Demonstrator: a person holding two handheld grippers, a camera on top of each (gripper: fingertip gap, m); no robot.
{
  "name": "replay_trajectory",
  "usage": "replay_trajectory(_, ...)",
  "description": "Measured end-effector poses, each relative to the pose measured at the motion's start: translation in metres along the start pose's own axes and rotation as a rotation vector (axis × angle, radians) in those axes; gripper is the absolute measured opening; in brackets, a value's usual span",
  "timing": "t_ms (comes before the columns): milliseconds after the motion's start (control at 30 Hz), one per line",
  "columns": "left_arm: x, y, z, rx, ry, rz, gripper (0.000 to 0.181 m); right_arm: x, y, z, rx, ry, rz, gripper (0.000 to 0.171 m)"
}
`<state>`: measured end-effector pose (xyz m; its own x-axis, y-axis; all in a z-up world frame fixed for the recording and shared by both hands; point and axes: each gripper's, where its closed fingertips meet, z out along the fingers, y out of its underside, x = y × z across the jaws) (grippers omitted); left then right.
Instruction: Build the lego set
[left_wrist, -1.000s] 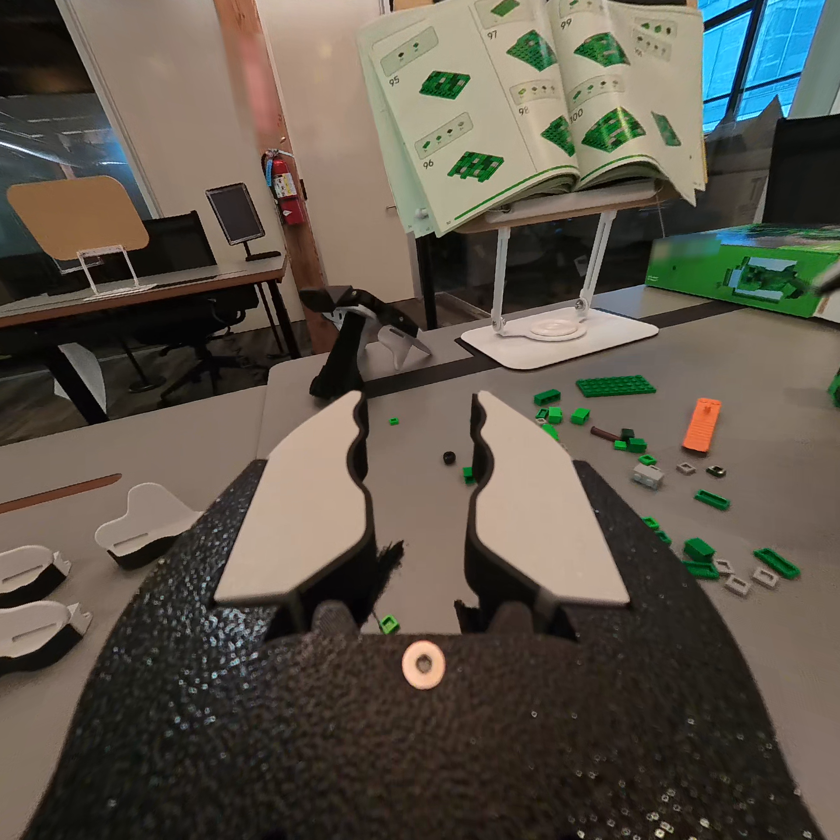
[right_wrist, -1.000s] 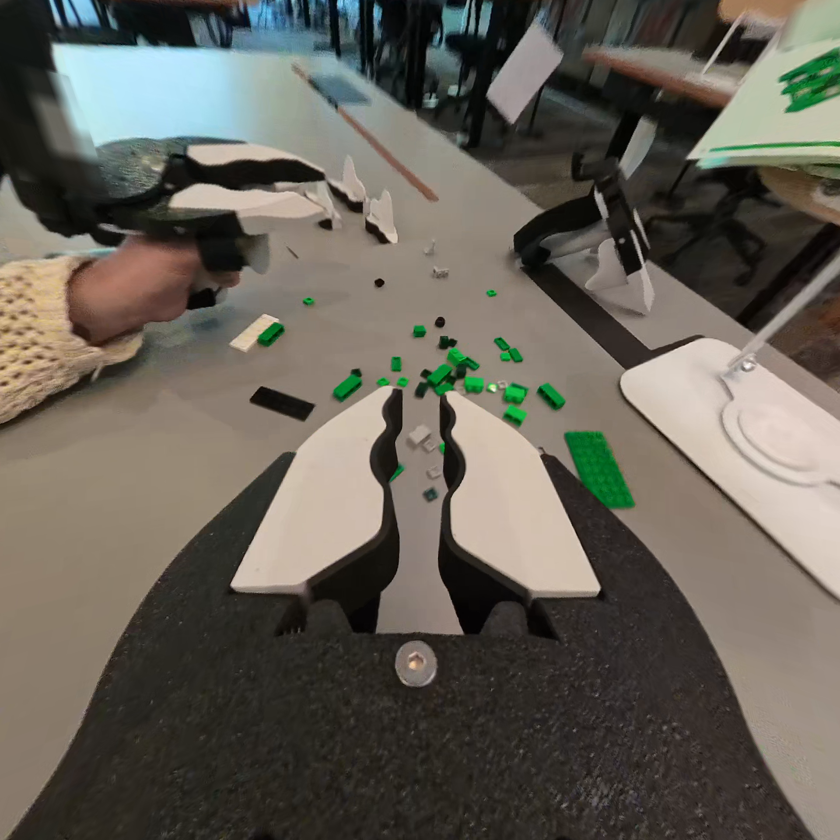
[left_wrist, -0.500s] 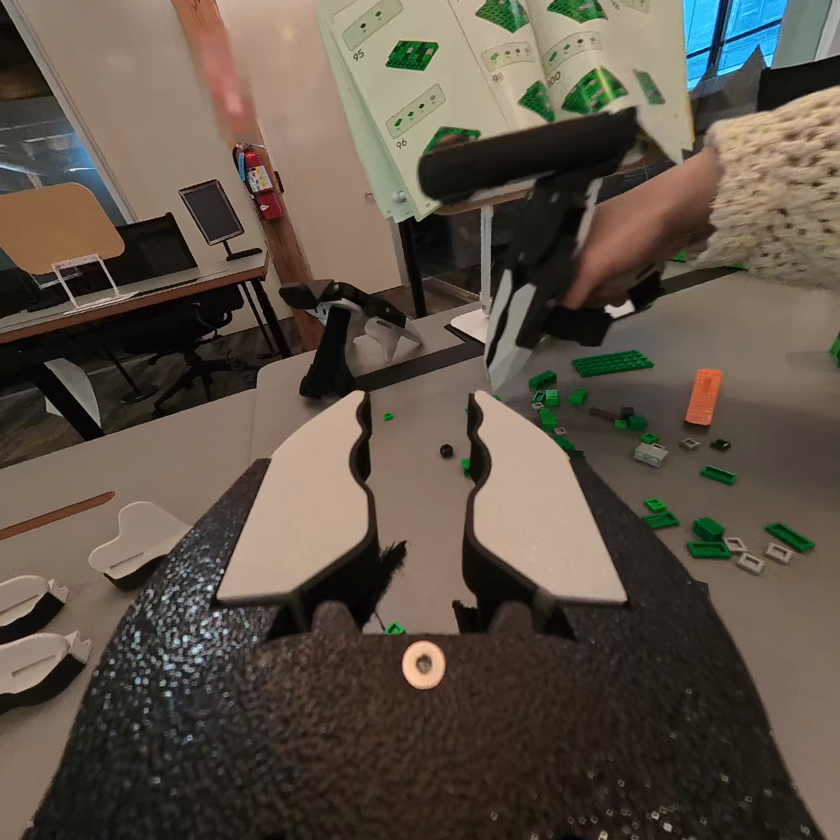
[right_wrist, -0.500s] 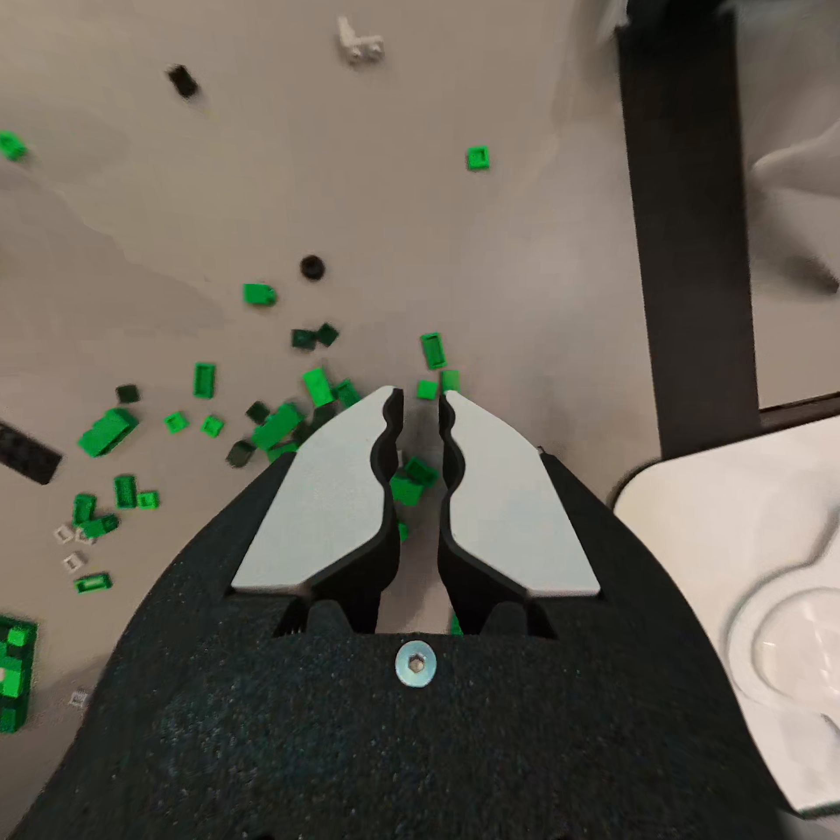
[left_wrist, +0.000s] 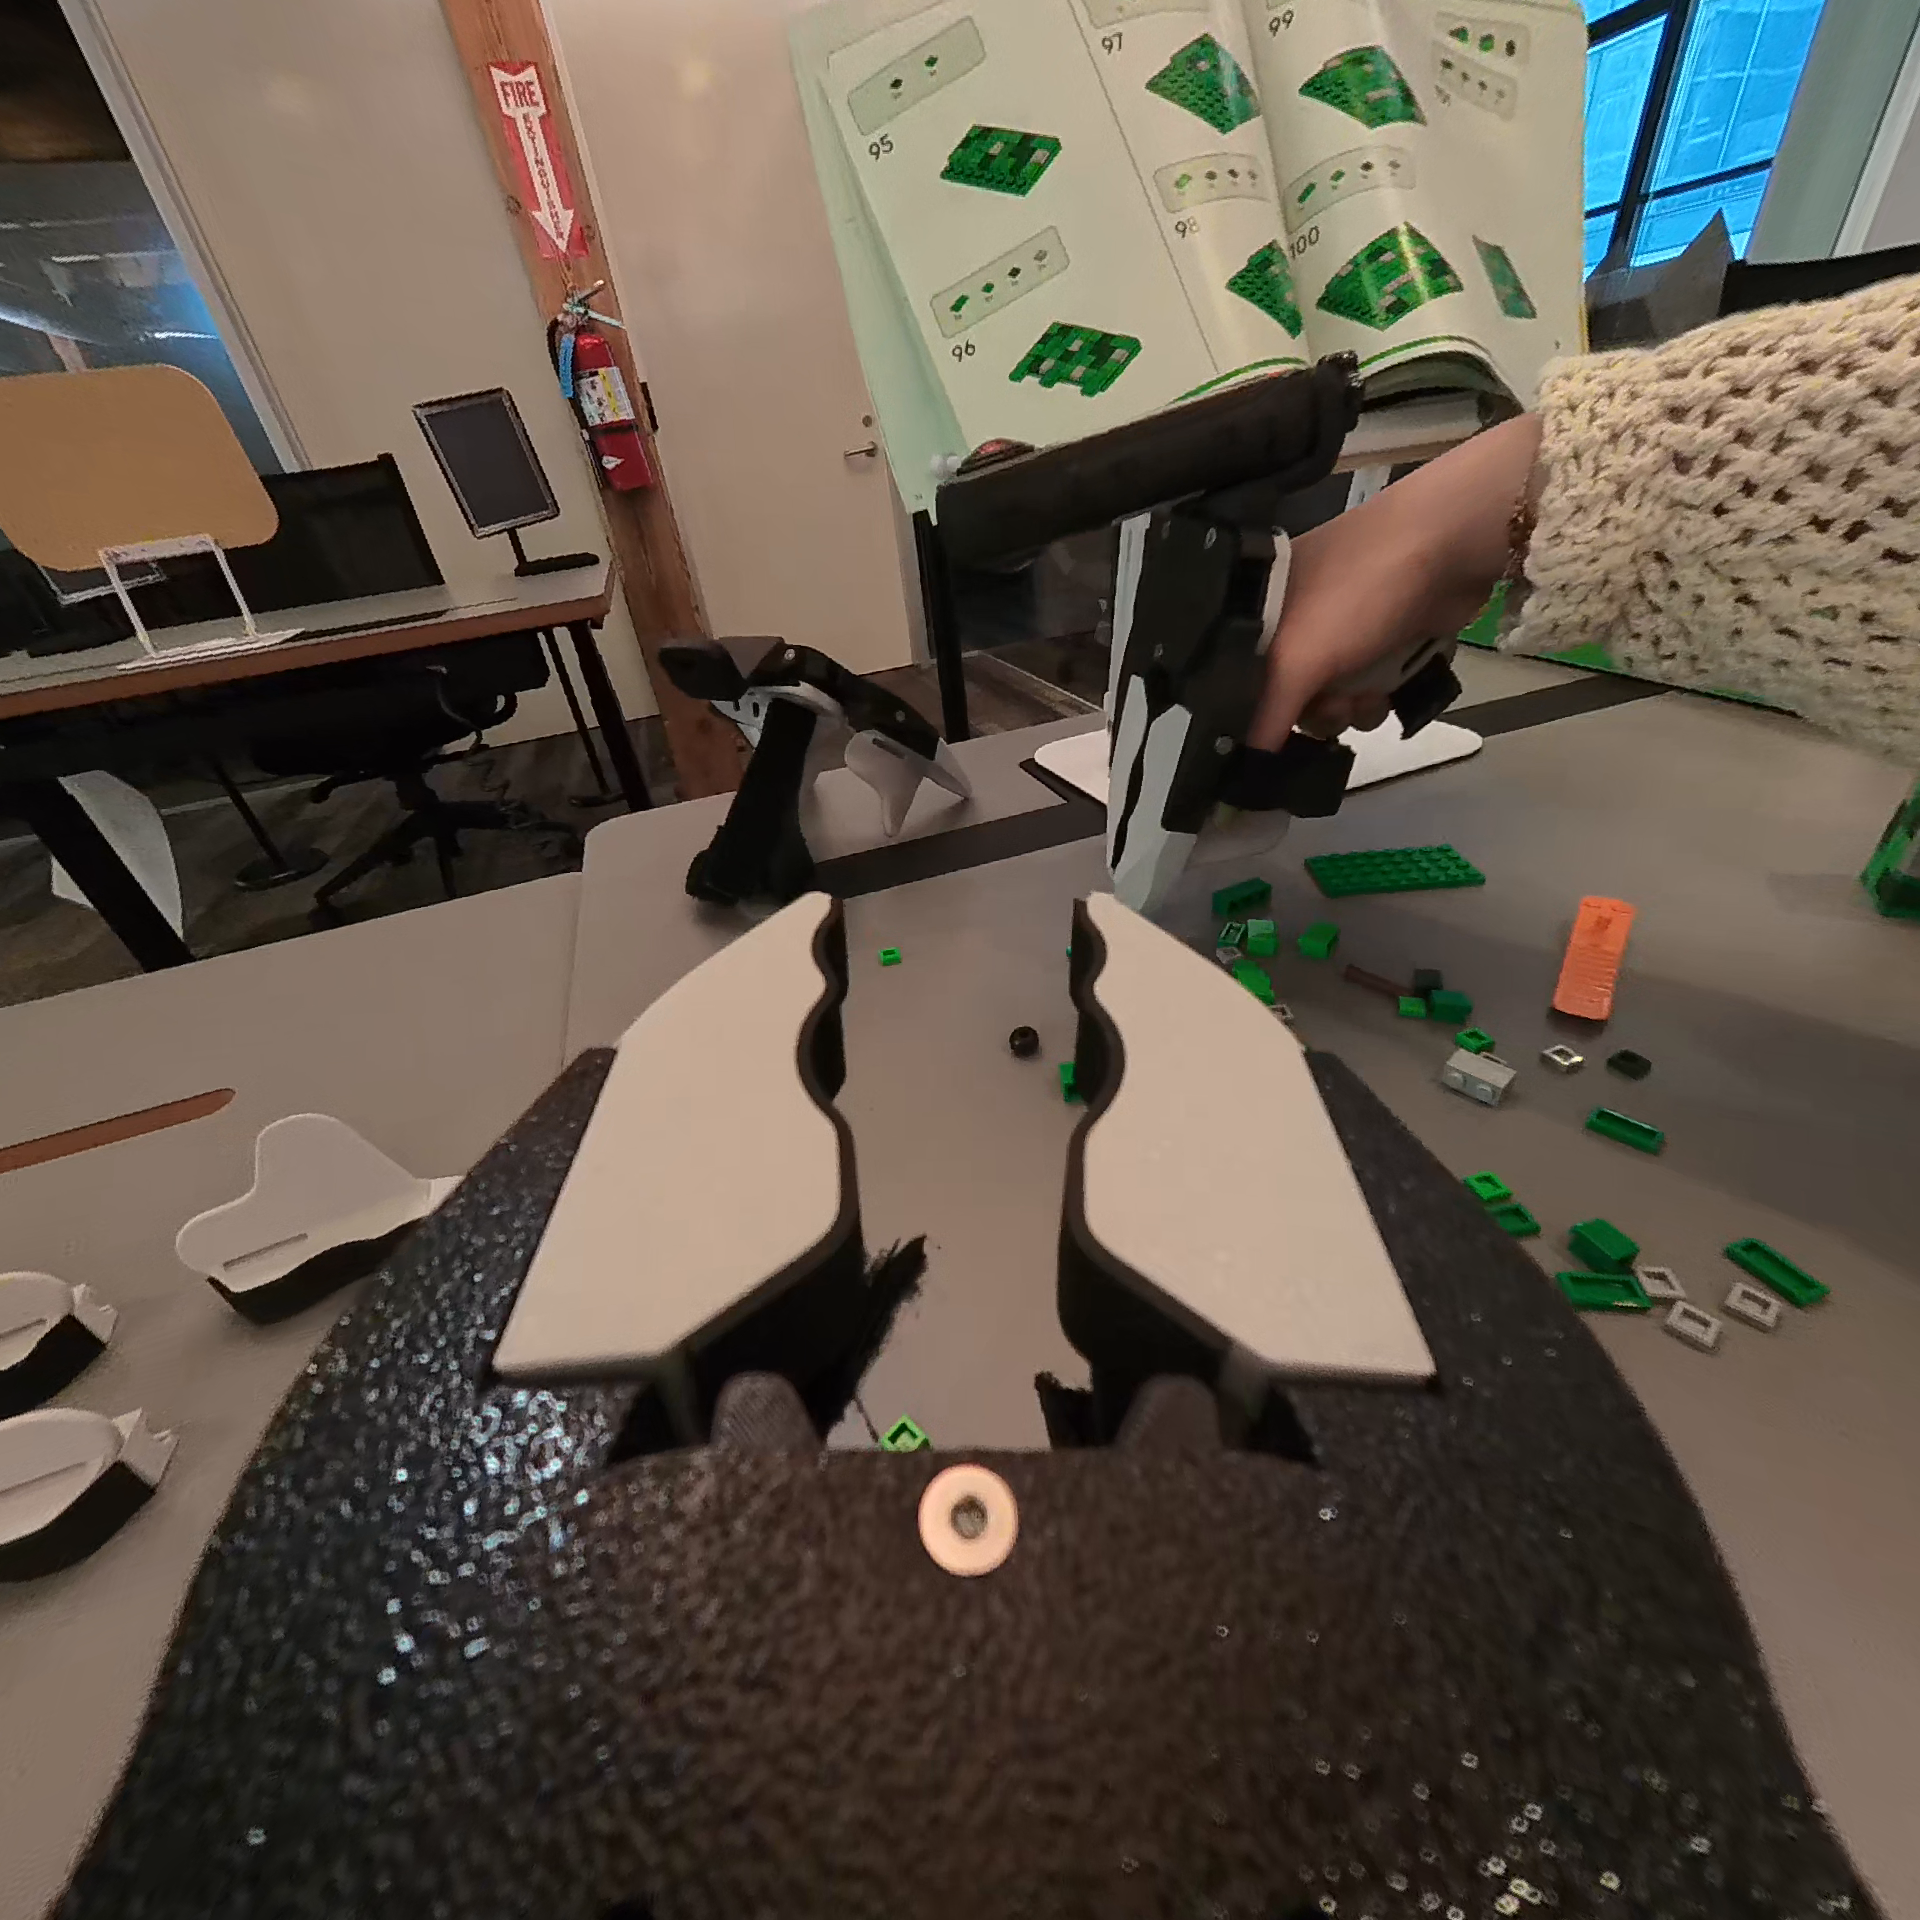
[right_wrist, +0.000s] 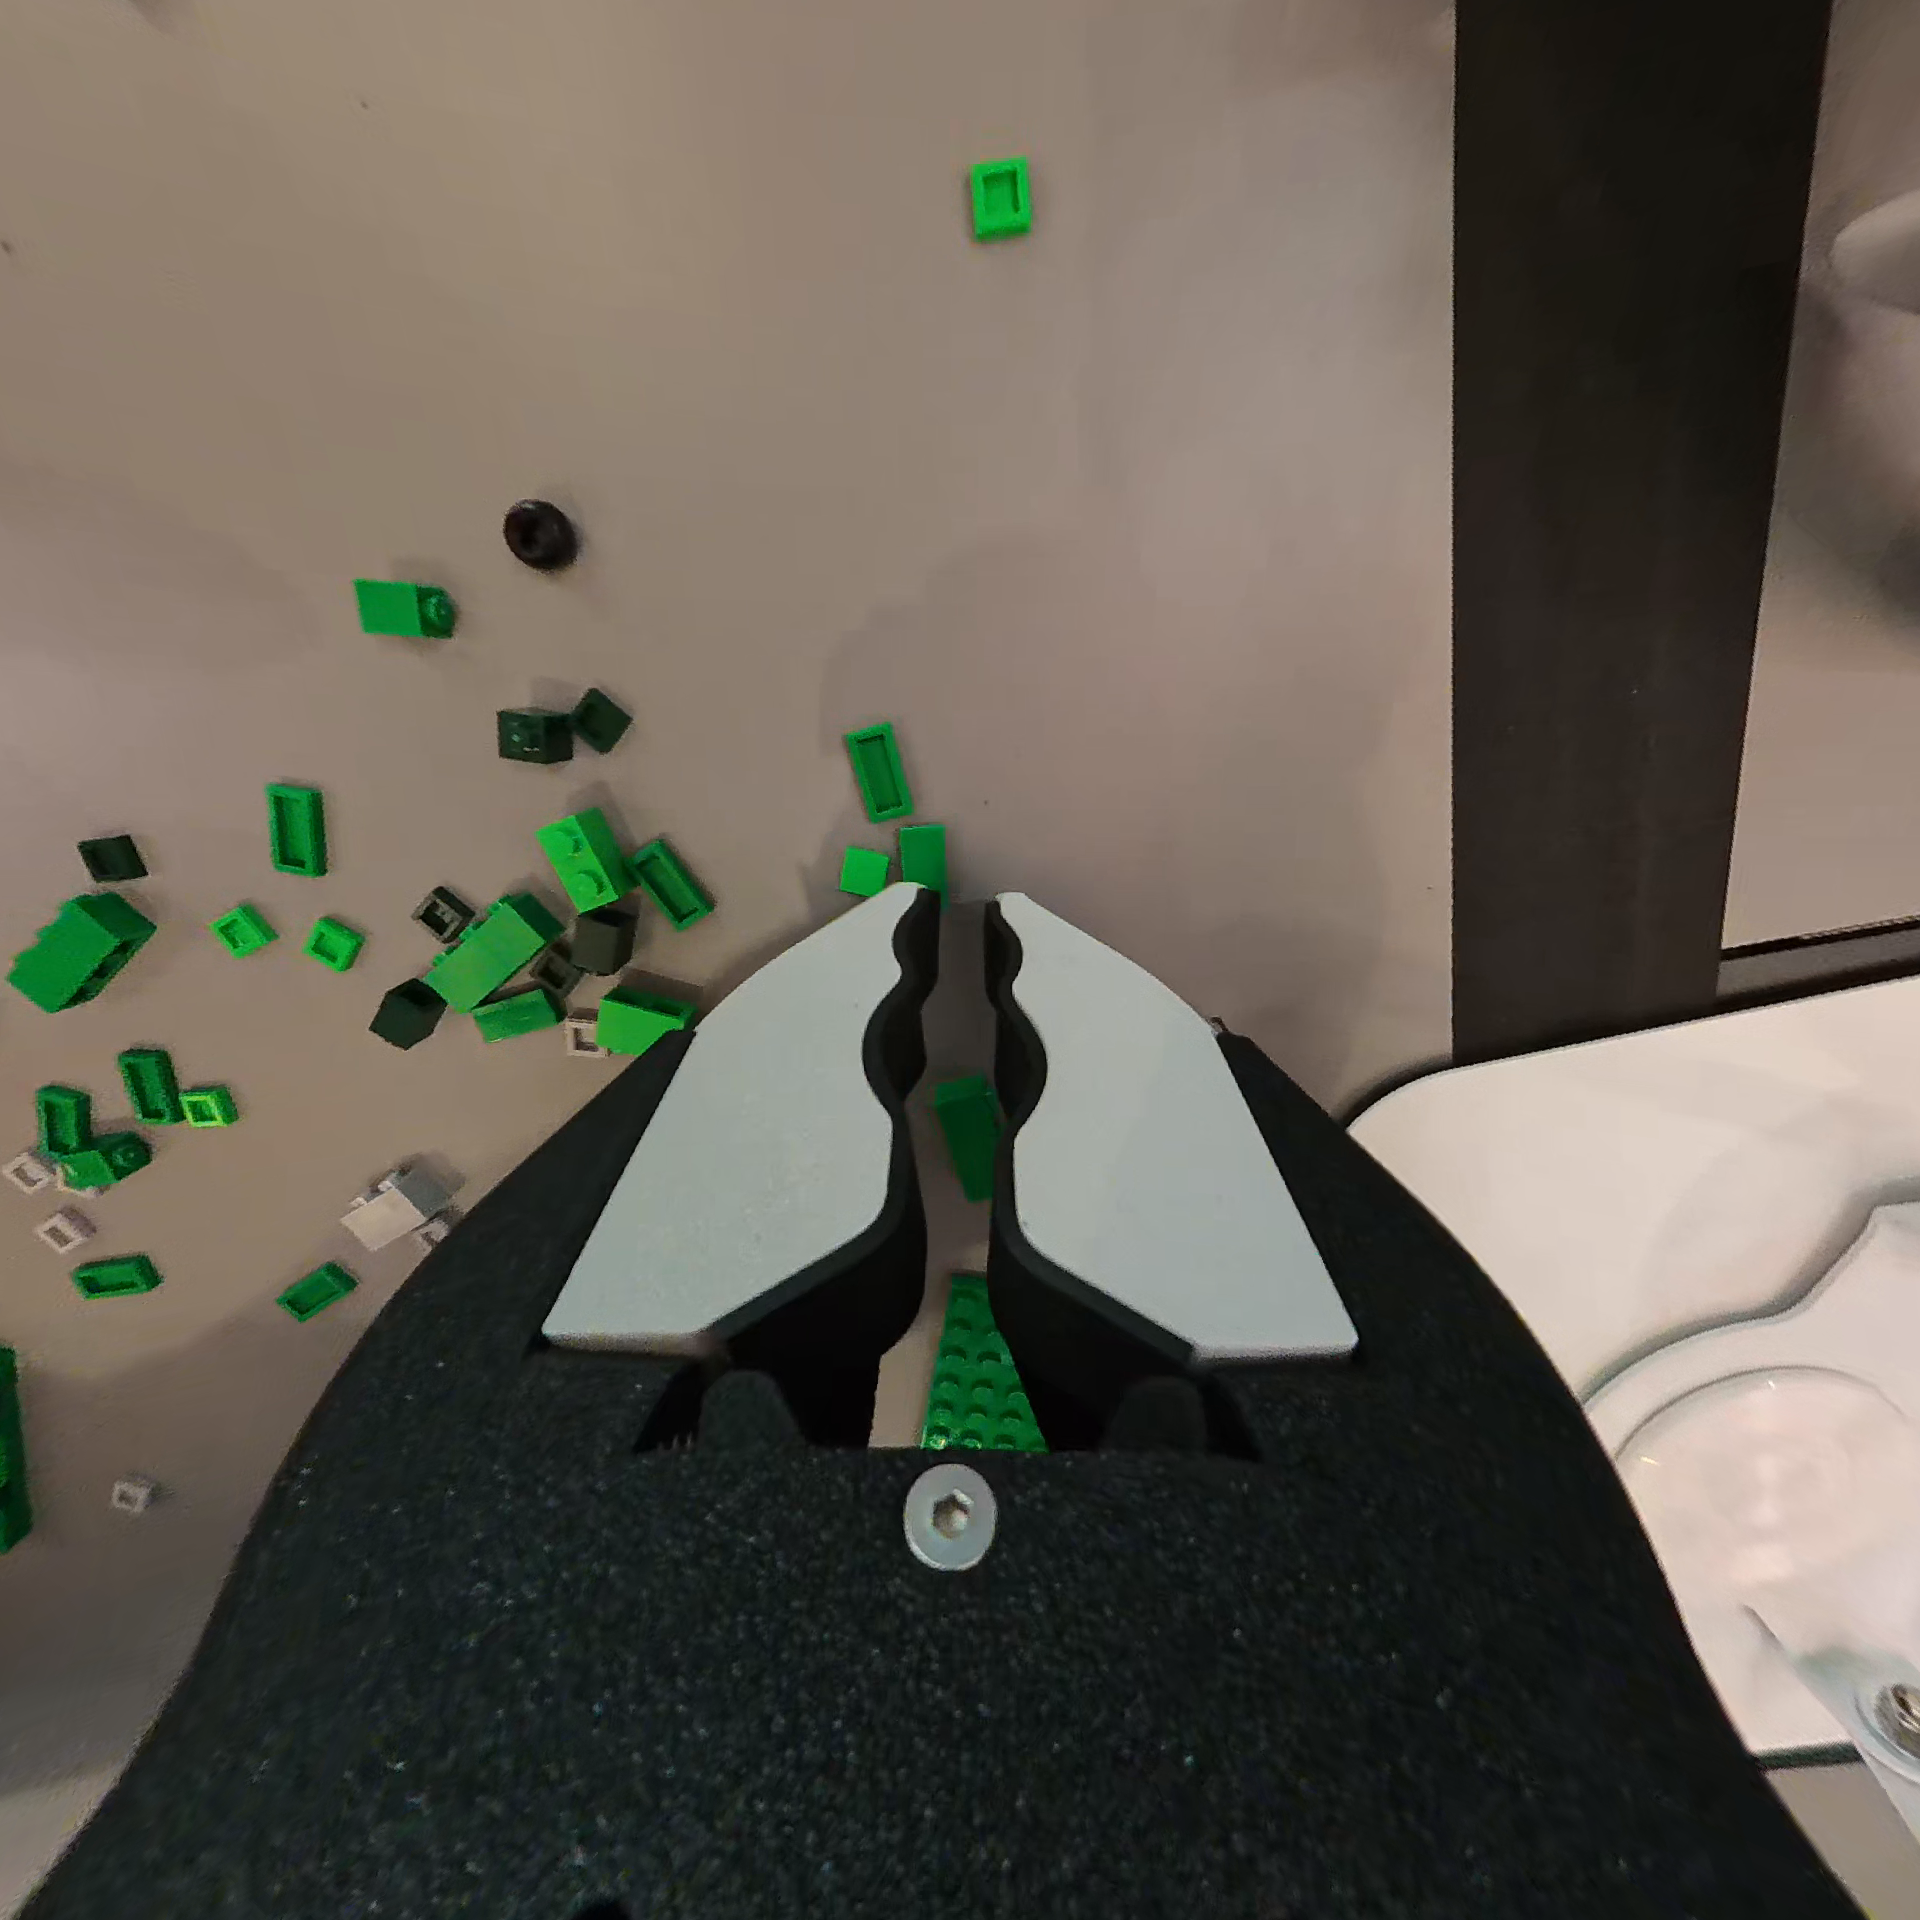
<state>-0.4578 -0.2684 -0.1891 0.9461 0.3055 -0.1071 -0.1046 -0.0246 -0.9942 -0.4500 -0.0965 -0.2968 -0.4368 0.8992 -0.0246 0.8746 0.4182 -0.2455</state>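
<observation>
Lowered since the earlier frame, right gripper (right_wrist: 962, 902), jaws nearly together and empty, is selecting a green piece (right_wrist: 922, 855) mid-tabletop; left gripper (left_wrist: 956, 914) is waiting, jaws apart.

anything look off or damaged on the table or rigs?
One oddity: the left gripper has frayed black material sticking out at the base of its left finger, as if torn. The loose green bricks lie scattered on the table, as expected mid-build. Nothing else stands out.

Green plate (right_wrist: 971, 1377) mostly behind narrowed jaws.
</observation>
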Motion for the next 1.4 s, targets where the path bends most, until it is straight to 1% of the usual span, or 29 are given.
replay_trajectory(200,0.003,-0.001,0.000,0.001,0.010,0.003,0.041,-0.006,0.002,0.001,-0.030,-0.009,-0.043,0.008)
replay_trajectory(367,0.004,0.000,0.000,-0.002,0.019,-0.006,0.042,-0.004,0.003,0.003,-0.055,0.016,-0.081,0.009)
replay_trajectory(500,0.006,0.000,0.000,-0.004,0.025,-0.008,0.042,-0.004,-0.001,0.005,-0.044,0.017,-0.097,0.009)
replay_trajectory(567,0.007,0.000,0.001,-0.008,0.033,-0.008,0.042,-0.005,0.000,0.007,-0.049,0.019,-0.115,0.003)
replay_trajectory(600,0.009,0.001,0.001,-0.013,0.036,-0.004,0.042,-0.004,-0.001,0.007,-0.045,0.027,-0.128,0.003)
replay_trajectory(667,0.011,0.001,0.001,-0.013,0.043,0.005,0.042,-0.002,-0.003,0.006,-0.022,0.051,-0.154,0.003)
replay_trajectory(833,0.019,0.000,0.001,-0.015,0.071,0.028,0.042,-0.013,-0.003,-0.008,0.056,0.035,-0.184,0.002)
replay_trajectory(900,0.026,-0.002,0.001,-0.011,0.100,0.050,0.042,-0.029,-0.001,-0.019,0.099,-0.004,-0.201,0.003)
replay_trajectory(967,0.039,-0.006,0.000,0.004,0.165,0.078,0.042,-0.056,0.001,-0.034,0.169,-0.069,-0.221,0.002)
replay_trajectory(1033,0.058,-0.010,-0.003,0.016,0.228,0.170,0.043,-0.084,0.006,-0.050,0.237,-0.101,-0.247,0.002)
replay_trajectory(1067,0.068,-0.010,-0.004,0.023,0.245,0.262,0.043,-0.100,0.011,-0.057,0.260,-0.132,-0.257,0.003)
replay_trajectory(1133,0.094,-0.009,-0.009,0.043,0.278,0.502,0.041,-0.135,0.026,-0.067,0.278,-0.219,-0.276,0.002)
replay_trajectory(1233,0.135,0.001,-0.017,0.090,0.340,0.842,0.037,-0.177,0.055,-0.072,0.224,-0.330,-0.299,0.002)
replay_trajectory(1300,0.162,0.010,-0.024,0.113,0.434,0.960,0.032,-0.198,0.071,-0.073,0.179,-0.394,-0.310,0.002)
replay_trajectory(1400,0.182,0.014,-0.031,0.135,0.506,1.023,0.024,-0.214,0.086,-0.074,0.135,-0.439,-0.317,0.003)
